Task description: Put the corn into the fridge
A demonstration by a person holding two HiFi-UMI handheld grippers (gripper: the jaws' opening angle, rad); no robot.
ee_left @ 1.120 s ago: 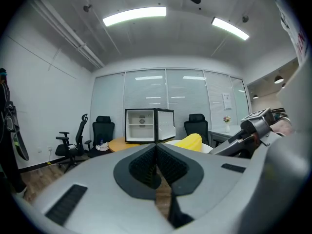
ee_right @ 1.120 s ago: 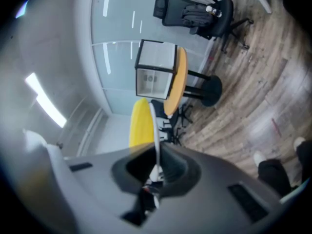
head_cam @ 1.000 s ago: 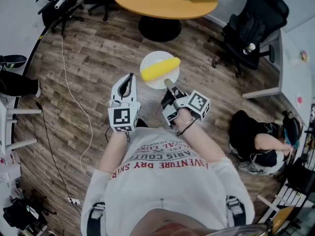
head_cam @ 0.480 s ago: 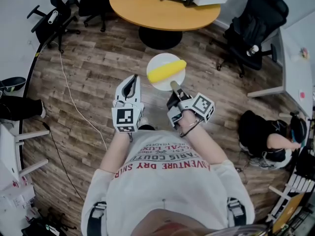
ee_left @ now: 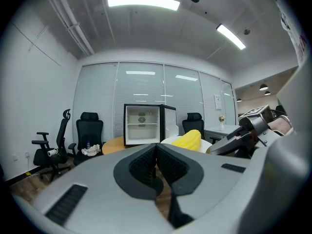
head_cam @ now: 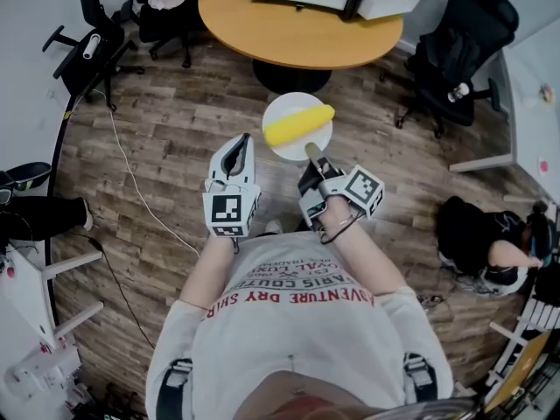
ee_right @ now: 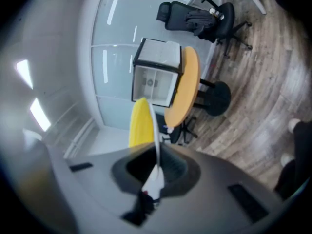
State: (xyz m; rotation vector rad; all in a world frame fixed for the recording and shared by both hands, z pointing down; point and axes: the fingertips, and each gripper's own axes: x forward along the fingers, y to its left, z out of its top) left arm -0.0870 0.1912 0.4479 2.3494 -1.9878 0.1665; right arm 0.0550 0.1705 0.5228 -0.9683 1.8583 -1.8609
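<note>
My right gripper (head_cam: pixel 308 151) has its jaws gripping the plate (head_cam: pixel 282 148) by the rim; my left gripper (head_cam: pixel 240 142) has its jaws closed and empty. I should hold the plate level, so the corn (head_cam: pixel 299 124) cannot roll.

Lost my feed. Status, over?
Right gripper shut on plate rim; left gripper shut, empty. Corn on plate. Fridge on table ahead, door open.

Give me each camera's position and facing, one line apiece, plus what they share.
Head view: on the person's head, steeply down at torso, forearms, left gripper, right gripper.
Left gripper view: on that gripper, level over shut jaws toward the fridge.
Right gripper view: on that gripper, rolled, along jaws clamping the plate.
Shared: all three show the corn.
</note>
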